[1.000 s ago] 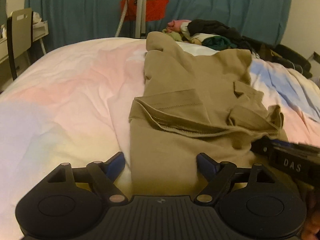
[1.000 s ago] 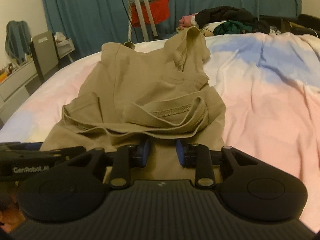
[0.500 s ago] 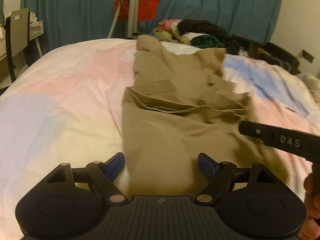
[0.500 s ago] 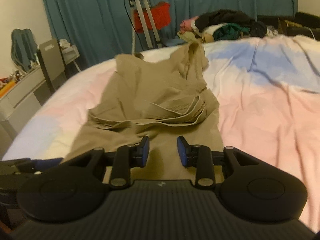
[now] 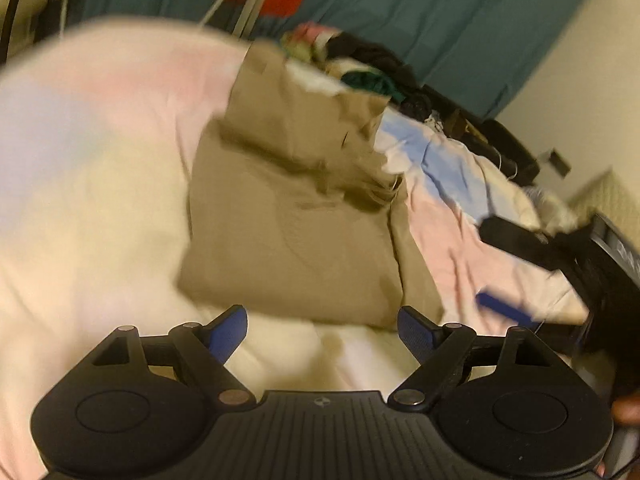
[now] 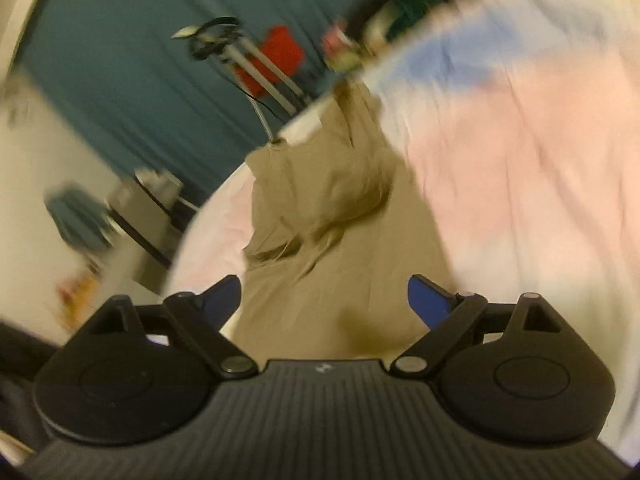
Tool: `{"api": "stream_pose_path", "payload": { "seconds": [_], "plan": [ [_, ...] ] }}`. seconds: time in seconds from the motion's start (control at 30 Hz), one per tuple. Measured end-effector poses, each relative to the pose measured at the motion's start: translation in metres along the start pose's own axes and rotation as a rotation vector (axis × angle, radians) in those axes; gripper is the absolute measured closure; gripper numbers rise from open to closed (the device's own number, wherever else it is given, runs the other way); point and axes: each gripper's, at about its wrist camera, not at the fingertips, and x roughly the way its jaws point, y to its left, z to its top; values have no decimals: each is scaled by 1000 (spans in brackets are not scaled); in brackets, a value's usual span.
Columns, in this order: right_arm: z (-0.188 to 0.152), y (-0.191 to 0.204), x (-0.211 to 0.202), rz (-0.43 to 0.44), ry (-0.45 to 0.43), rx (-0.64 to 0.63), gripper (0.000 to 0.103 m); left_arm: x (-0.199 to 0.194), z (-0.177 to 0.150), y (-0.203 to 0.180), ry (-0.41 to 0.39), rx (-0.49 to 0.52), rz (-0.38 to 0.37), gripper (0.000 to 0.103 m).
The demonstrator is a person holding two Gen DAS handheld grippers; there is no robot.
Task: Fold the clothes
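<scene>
Khaki fabric, the tan garment lies partly folded on your pastel bedspread, its near hem just ahead of your left gripper, whose blue-padded fingers stand wide apart and hold nothing. From the right wrist view, your right gripper is also spread wide and empty, hovering over the garment's near end with the cloth showing between its fingers. Both views are tilted and smeared by motion. Behind the bed hang a teal curtain and a tripod, with a pile of clothes at the bed's far side
</scene>
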Motion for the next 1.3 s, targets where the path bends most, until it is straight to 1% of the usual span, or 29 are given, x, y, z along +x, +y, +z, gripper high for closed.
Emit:
{"api": "stream_pose_path", "payload": {
  "seconds": [0.07, 0.13, 0.23, 0.27, 0.3, 0.33, 0.37, 0.43, 0.47, 0.5, 0.53, 0.57, 0.6, 0.63, 0.67, 0.7, 0.73, 0.8, 0.83, 0.87, 0.9, 1.0, 1.07, 1.13, 1.3],
  "plan": [
    [-2, -18, 8, 28, 50, 135, 11, 12, 2, 14, 35, -105, -36, 19],
    [-6, -31, 17, 52, 81, 231, 11, 22, 3, 28, 28, -205, -52, 20],
    [-16, -45, 32, 79, 113, 341, 10, 37, 5, 49, 13, -353, -74, 22],
    [-20, -49, 38, 91, 128, 378, 10, 38, 5, 52, -18, -380, -72, 22],
    [-25, -53, 44, 103, 142, 415, 10, 38, 6, 52, -49, -386, -57, 27],
    [-29, -55, 49, 114, 153, 437, 10, 38, 6, 52, -80, -389, -41, 35],
    [-32, -54, 53, 123, 157, 442, 10, 38, 6, 51, -110, -383, -13, 38],
    [-37, -53, 62, 140, 166, 451, 10, 37, 6, 56, -129, -405, -6, 54],
    [-38, -52, 65, 153, 157, 461, 9, 37, 6, 58, -137, -417, -5, 59],
    [-37, -53, 65, 161, 129, 474, 12, 36, 5, 60, -145, -429, -4, 67],
    [-34, -54, 64, 155, 100, 483, 15, 36, 5, 63, -153, -441, -2, 76],
    [-32, -56, 62, 150, 72, 492, 21, 35, 5, 65, -162, -453, -1, 80],
    [-29, -58, 61, 139, 46, 498, 26, 33, 6, 66, -172, -462, -14, 87],
    [-27, -61, 59, 118, 26, 499, 30, 31, 7, 66, -184, -470, -29, 90],
    [-27, -63, 56, 93, 8, 500, 38, 28, 7, 67, -195, -478, -44, 91],
    [-26, -65, 54, 72, -2, 495, 46, 26, 8, 66, -204, -472, -54, 92],
    [-26, -65, 53, 59, -3, 483, 50, 24, 8, 64, -214, -463, -62, 93],
    [-26, -64, 53, 30, -2, 454, 72, 20, 8, 60, -227, -444, -76, 93],
    [-25, -63, 52, 19, -4, 436, 77, 18, 8, 59, -231, -438, -84, 93],
    [-24, -62, 51, 20, -11, 426, 85, 16, 8, 57, -235, -432, -91, 93],
    [-23, -61, 50, 21, -17, 417, 88, 14, 8, 57, -238, -432, -100, 93],
    [-17, -57, 38, 60, -56, 384, 91, 5, 9, 55, -258, -432, -126, 94],
    [-14, -49, 28, 90, -83, 356, 91, -4, 10, 48, -292, -398, -144, 94],
    [-11, -40, 15, 112, -114, 318, 92, -17, 11, 36, -330, -343, -165, 95],
    [-3, -19, -13, 145, -173, 240, 92, -47, 5, 11, -384, -252, -198, 95]
  ]
}}
